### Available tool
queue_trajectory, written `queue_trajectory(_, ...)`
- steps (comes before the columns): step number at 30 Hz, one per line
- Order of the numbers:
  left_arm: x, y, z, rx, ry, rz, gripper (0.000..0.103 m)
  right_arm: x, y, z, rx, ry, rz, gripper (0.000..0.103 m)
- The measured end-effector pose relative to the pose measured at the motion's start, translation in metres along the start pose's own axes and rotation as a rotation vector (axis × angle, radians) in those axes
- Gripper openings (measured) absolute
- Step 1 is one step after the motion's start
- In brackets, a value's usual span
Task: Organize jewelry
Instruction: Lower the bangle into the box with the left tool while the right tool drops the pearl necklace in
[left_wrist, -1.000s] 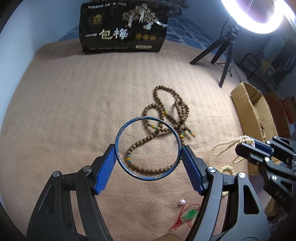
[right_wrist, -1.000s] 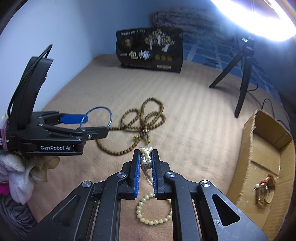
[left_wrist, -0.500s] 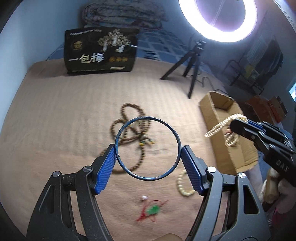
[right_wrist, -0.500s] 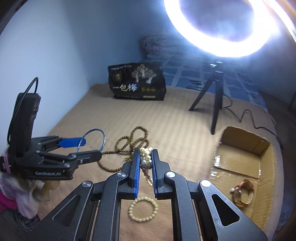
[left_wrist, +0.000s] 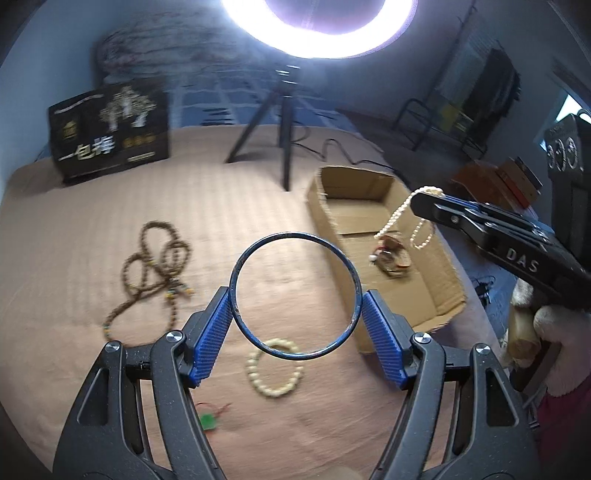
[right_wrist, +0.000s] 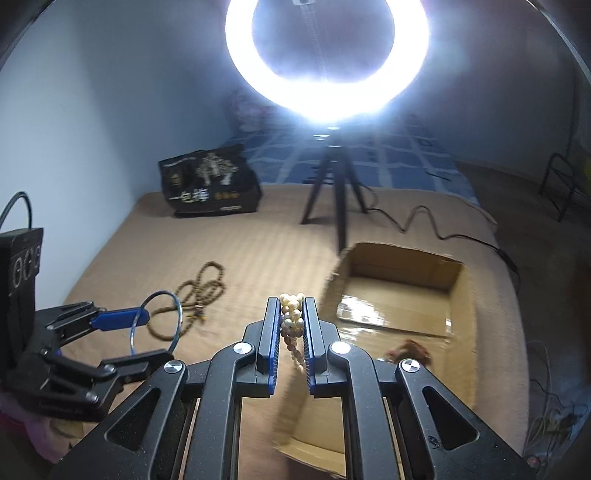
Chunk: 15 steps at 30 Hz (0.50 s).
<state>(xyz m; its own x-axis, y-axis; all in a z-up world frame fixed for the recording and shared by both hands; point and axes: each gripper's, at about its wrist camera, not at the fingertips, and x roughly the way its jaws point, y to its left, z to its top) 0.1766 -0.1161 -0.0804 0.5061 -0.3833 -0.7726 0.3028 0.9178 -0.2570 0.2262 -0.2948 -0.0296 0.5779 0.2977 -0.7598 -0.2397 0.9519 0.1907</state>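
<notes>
Both grippers are loaded. Left gripper (left_wrist: 295, 317) has its blue pads spread wide and pressed against opposite sides of a thin blue bangle (left_wrist: 294, 295), which stands as an open hoop between the fingertips, clear of the bedspread. Right gripper (right_wrist: 291, 328) has its jaws pressed nearly together on a pearl necklace (right_wrist: 291, 314); a cluster of beads bunches at the fingertips. In the left wrist view, loops of that strand dangle from the tips above the open cardboard box (left_wrist: 443, 302).

Inside the box lies a reddish-brown watch (left_wrist: 393, 256), blurred, on the cardboard floor directly under the hanging pearls. The box sits on a tan ribbed bedspread (left_wrist: 92, 221), toward its right side.

Seen through and just below the bangle in the left wrist view, a cream bead bracelet (left_wrist: 275, 369) lies flat on the bedspread, near the box's near corner. A small green pendant on a red cord (left_wrist: 208, 419) lies beside the left finger, close to the camera. Well apart to the left, a long brown wooden bead necklace (left_wrist: 155, 269) lies in tangled loops.

Farther back, a black tripod (right_wrist: 336, 192) stands on the bedspread carrying a glaring ring light (right_wrist: 327, 55), with a black printed bag (right_wrist: 210, 182) upright to its left.
</notes>
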Motion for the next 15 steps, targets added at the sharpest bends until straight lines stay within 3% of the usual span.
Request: queue_trajectory(15, 0.046, -0.070, -0.003, 0.089, 0.052, -0.072, 0.073, -0.012, -0.056, -0.013, 0.088, 0.029, -0.065, 0.010)
